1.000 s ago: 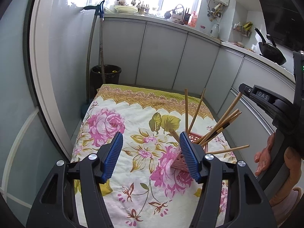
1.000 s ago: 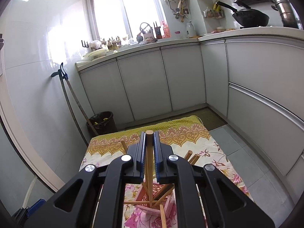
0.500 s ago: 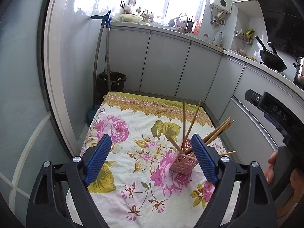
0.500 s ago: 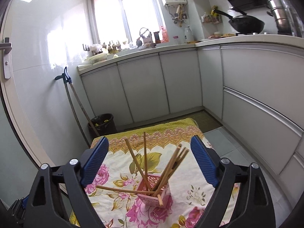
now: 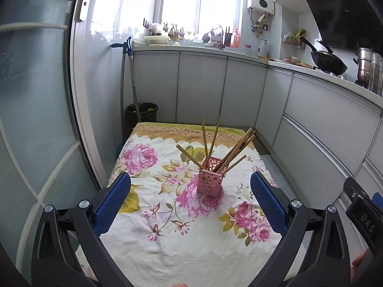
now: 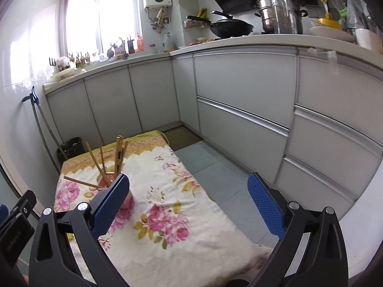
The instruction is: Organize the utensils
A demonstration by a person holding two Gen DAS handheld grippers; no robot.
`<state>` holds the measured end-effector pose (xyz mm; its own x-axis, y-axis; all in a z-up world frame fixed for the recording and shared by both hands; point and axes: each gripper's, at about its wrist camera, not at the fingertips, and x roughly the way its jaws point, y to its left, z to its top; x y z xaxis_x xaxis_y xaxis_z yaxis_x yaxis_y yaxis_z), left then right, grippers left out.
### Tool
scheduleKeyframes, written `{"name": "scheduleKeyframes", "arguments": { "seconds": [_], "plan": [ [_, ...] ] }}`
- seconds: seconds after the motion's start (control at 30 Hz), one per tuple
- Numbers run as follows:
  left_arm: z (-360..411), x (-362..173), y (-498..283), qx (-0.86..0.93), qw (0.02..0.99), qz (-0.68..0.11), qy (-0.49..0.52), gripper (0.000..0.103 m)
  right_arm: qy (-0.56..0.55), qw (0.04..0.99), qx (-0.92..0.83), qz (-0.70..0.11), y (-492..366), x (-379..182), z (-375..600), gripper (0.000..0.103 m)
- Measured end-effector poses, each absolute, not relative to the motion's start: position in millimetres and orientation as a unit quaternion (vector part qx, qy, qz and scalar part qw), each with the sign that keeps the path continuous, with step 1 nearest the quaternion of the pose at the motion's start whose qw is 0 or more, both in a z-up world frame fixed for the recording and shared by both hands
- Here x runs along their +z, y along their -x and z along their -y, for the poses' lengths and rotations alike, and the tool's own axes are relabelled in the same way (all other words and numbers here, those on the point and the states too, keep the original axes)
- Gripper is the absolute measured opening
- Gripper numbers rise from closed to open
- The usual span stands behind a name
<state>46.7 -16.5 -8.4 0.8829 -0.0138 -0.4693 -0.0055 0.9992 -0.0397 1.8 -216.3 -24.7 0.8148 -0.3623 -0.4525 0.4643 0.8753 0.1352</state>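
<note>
Both grippers, left gripper (image 5: 190,203) and right gripper (image 6: 188,205), gape empty, their jaws having just been opening; the pink holder (image 5: 210,175) of upright chopsticks (image 5: 237,149) stands mid-counter (image 5: 167,234), dead ahead of the left.

Right hand-held gripper (image 6: 188,199) off the chopstick (image 6: 117,154), jaws just opened; both hand-held grippers farther back

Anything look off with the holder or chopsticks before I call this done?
Nothing spilled. The pink holder stands upright on the floral cloth; the chopsticks splay in several directions, one leaning low, but all are inside it.
</note>
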Motion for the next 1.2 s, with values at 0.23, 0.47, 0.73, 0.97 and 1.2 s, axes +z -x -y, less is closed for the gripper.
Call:
{"name": "scheduleKeyframes", "arguments": {
  "seconds": [0.23, 0.47, 0.73, 0.97, 1.2],
  "plan": [
    [26.1, -0.7, -16.5, 0.018, 0.973, -0.230, -0.005, 0.096, -0.129, 0.939, -0.222, -0.230, 30.7, -32.8, 229.4, 0.096],
    [24.8, 7.0, 3.2, 0.019, 0.976, -0.216, -0.013, 0.096, -0.119, 0.943, -0.223, -0.216, 45.8, -24.2, 219.7, 0.096],
    [24.5, 16.7, 20.2, 0.012, 0.979, -0.202, -0.009, 0.096, -0.109, 0.948, -0.216, -0.207, 56.0, -19.1, 210.6, 0.096],
    [23.8, 18.7, 22.3, 0.011, 0.980, -0.201, -0.006, 0.096, -0.101, 0.949, -0.220, -0.204, 62.7, -17.8, 207.8, 0.096],
    [23.3, 18.6, 23.4, 0.009, 0.979, -0.202, -0.004, 0.096, -0.099, 0.947, -0.220, -0.211, 63.8, -19.5, 209.5, 0.096]
  ]
}}
